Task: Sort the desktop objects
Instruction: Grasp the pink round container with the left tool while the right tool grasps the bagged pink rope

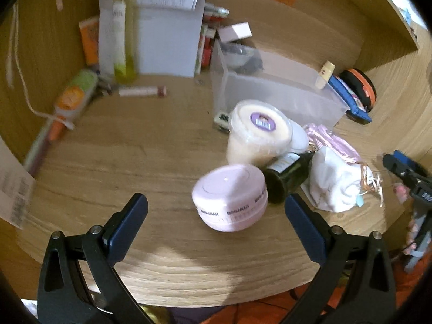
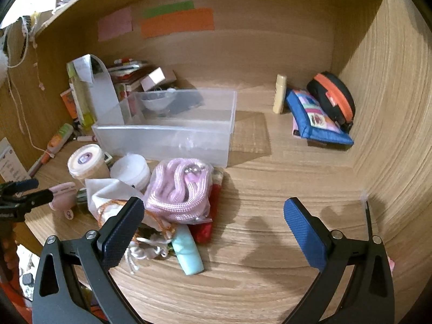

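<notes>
Our left gripper (image 1: 216, 210): black forked arms, silver screws, navy pads. Our right gripper (image 2: 213, 217): same black frame, triangular cut-outs, blue pads (image 2: 303, 233) with knurled texture, silver screws at pivots.

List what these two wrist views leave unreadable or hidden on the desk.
- Pink round case, left wrist view: the print around its side is blurred, unreadable.
- Dark green bottle, left wrist view: its far end is hidden behind the white tub and the white pouch.
- Clear bin, right wrist view: its frosted walls blur the contents at its far end.
- Red item, right wrist view: mostly covered by the bagged pink cord.
</notes>
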### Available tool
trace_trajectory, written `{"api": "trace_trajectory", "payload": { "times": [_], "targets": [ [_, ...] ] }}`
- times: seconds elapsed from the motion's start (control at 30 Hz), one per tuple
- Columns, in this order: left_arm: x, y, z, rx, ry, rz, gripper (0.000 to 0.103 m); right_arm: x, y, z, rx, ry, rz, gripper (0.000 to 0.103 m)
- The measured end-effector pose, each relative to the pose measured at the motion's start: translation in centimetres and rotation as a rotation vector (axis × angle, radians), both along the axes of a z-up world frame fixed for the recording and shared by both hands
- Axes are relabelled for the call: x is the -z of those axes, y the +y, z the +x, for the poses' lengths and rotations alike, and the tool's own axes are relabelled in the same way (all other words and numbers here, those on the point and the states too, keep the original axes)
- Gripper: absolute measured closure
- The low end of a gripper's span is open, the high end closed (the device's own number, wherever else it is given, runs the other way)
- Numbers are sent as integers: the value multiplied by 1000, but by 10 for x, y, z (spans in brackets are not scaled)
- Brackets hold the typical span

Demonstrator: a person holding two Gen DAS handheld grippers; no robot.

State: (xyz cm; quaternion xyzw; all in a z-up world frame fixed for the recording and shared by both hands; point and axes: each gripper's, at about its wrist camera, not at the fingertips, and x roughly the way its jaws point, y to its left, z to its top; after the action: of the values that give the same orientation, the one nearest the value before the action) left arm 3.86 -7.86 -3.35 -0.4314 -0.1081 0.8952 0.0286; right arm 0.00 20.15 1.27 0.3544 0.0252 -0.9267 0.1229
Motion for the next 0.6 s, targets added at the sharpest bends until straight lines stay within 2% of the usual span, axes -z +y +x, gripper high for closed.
{"api": "trace_trajectory", "payload": {
  "times": [0.2, 0.37, 0.53, 0.6],
  "targets": [
    [16, -4, -9, 10, -38, 94, 1, 12, 0, -33, -33, -92, -43, 1],
    [25, -2, -18, 18, -69, 117, 17, 24, -13, -67, -117, -221, -88, 2],
    [26, -1, -22, 12, -47, 99, 18, 38, -29, -96, -177, -361, -92, 2],
    [27, 2, -22, 6, -38, 76, 24, 43, -37, -102, -191, -391, -70, 2]
  ]
}}
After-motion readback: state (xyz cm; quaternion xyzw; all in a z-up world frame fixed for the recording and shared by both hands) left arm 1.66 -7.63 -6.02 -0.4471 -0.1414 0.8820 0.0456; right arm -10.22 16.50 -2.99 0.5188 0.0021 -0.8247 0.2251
